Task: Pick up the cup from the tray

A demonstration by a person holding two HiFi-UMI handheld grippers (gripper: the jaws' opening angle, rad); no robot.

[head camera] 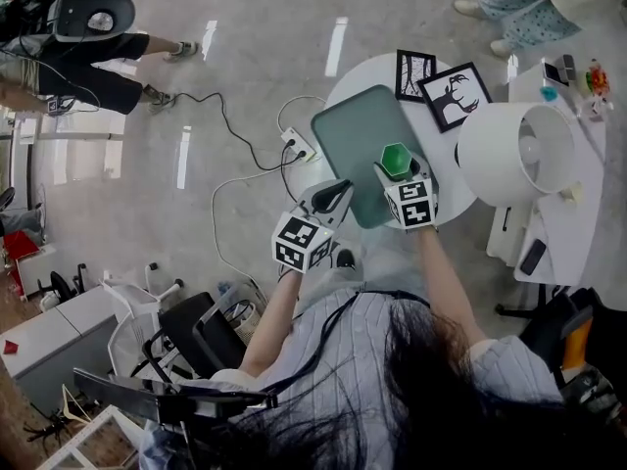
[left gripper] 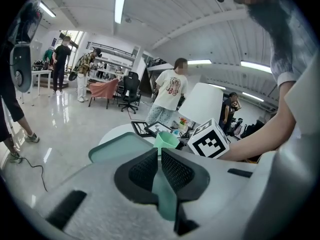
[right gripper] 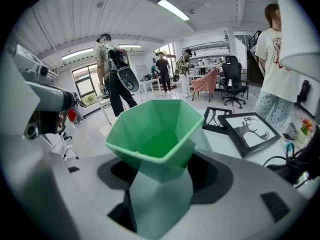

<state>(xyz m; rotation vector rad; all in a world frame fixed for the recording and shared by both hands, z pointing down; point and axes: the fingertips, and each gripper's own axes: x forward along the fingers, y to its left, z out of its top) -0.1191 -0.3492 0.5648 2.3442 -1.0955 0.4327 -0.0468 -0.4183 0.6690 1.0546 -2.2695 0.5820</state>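
Observation:
A green faceted cup sits between the jaws of my right gripper, which is shut on its lower body; the cup is upright with its mouth open, over the near right part of the teal tray. My left gripper is at the tray's near left edge, its jaws closed on a teal strip of that edge. From the left gripper view the cup shows just past the jaws, beside the right gripper's marker cube.
The tray lies on a round white table. Two black picture frames lie at the far side. A large white lamp shade stands to the right. A power strip with cables is on the floor to the left. People stand around.

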